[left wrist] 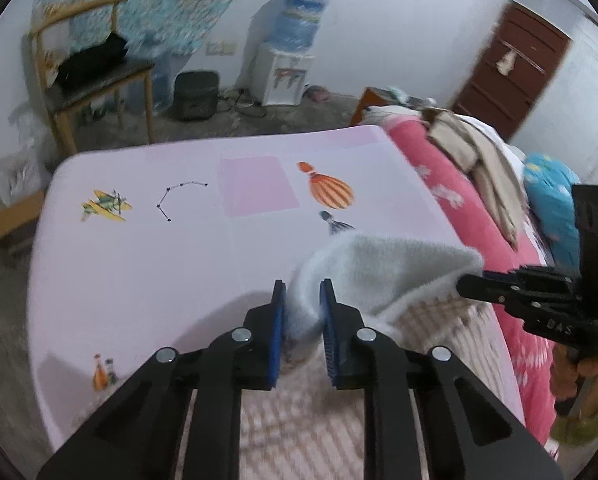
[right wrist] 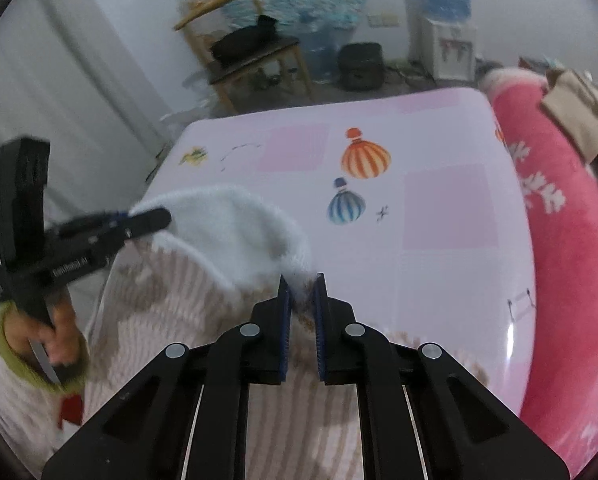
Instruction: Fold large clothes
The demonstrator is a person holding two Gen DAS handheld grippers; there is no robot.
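I've got both claws clamped on the fuzzy white-and-beige striped knit garment (left wrist: 383,264). The left gripper (left wrist: 303,292) is pinching one corner of its white edge, the right gripper (right wrist: 302,286) the other, so the hem stretches taut between them. That's the point of the two-corner hold: edge stays straight for a clean fold line.

The garment sits at the near edge of the pale pink sheet with balloon prints (left wrist: 139,248); its body trails down toward me and the held edge is raised off the sheet.

Clearance: the far half of the sheet looks bare, lots of room to carry the edge away from me. On the right, a rolled pink blanket (right wrist: 559,208) runs along the sheet with beige clothes (left wrist: 479,160) piled on top; I'd stay off that side. The left sheet edge drops to the floor, with a wooden chair (left wrist: 83,72) well beyond it.
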